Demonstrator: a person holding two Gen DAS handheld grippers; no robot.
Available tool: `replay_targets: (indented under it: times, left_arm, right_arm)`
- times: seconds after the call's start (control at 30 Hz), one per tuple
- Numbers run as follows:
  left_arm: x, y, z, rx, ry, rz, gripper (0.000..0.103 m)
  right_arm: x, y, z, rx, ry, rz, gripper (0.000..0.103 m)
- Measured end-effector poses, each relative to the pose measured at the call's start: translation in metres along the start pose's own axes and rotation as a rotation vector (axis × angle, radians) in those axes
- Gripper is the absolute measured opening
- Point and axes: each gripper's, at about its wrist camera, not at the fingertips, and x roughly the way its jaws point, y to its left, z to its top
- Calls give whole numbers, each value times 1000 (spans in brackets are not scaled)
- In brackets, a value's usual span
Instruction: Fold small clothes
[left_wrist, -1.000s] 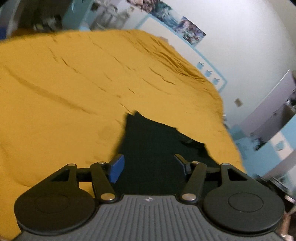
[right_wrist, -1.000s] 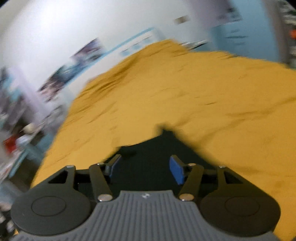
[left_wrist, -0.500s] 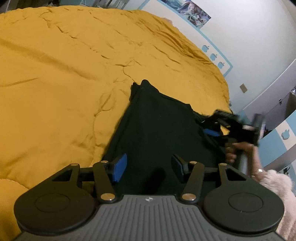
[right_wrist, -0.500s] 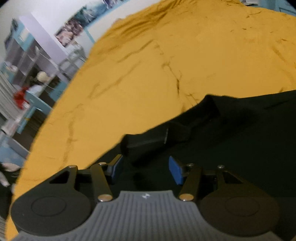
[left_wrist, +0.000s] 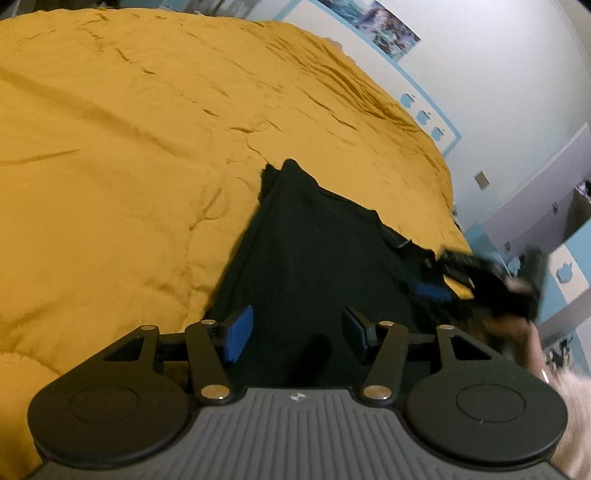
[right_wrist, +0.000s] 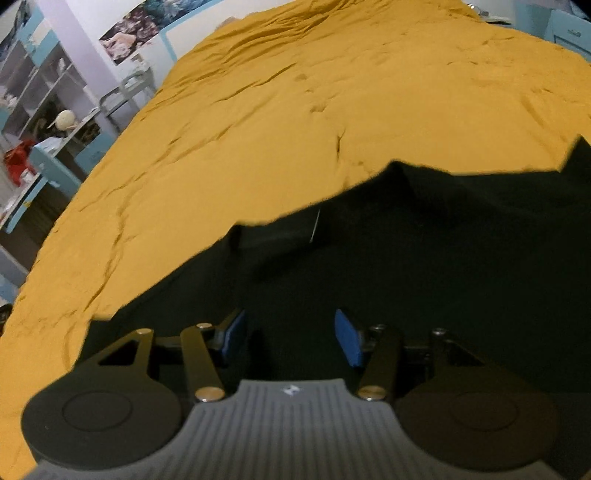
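Note:
A black garment (left_wrist: 314, 251) lies spread on a mustard-yellow bedspread (left_wrist: 129, 147). My left gripper (left_wrist: 297, 334) is open and empty, low over the garment's near part. In the left wrist view the right gripper (left_wrist: 480, 273) shows blurred at the garment's right edge, held by a hand. In the right wrist view the garment (right_wrist: 406, 251) fills the lower right, with a rumpled edge toward the bedspread (right_wrist: 277, 110). My right gripper (right_wrist: 288, 334) is open and empty just above the cloth.
A white wall with posters (left_wrist: 384, 26) runs behind the bed. Shelves and a blue-and-white desk with clutter (right_wrist: 40, 122) stand past the bed's left side in the right wrist view. Blue-and-white furniture (left_wrist: 554, 240) stands at the bed's far right corner.
Both grippers have dropped closer over the black garment. The right gripper has shifted along the cloth's edge, and the rolled fold seen earlier in front of it now lies flatter. Both stay open.

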Motion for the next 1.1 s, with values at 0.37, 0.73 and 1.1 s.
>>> replay_targets:
  times: [0.37,0.73,1.1]
  left_arm:
    - [-2,-3,-2,86,23,11,65]
    - [2,3,6,117,96,-23,65]
    - [-18,-4,60,116,154,-58,68]
  right_arm:
    - [-113,-19,-108,40,49,68,50]
    - [-157,-32,-165,116,32,74,50]
    - [-185,40,-168,-175,-46,130,48]
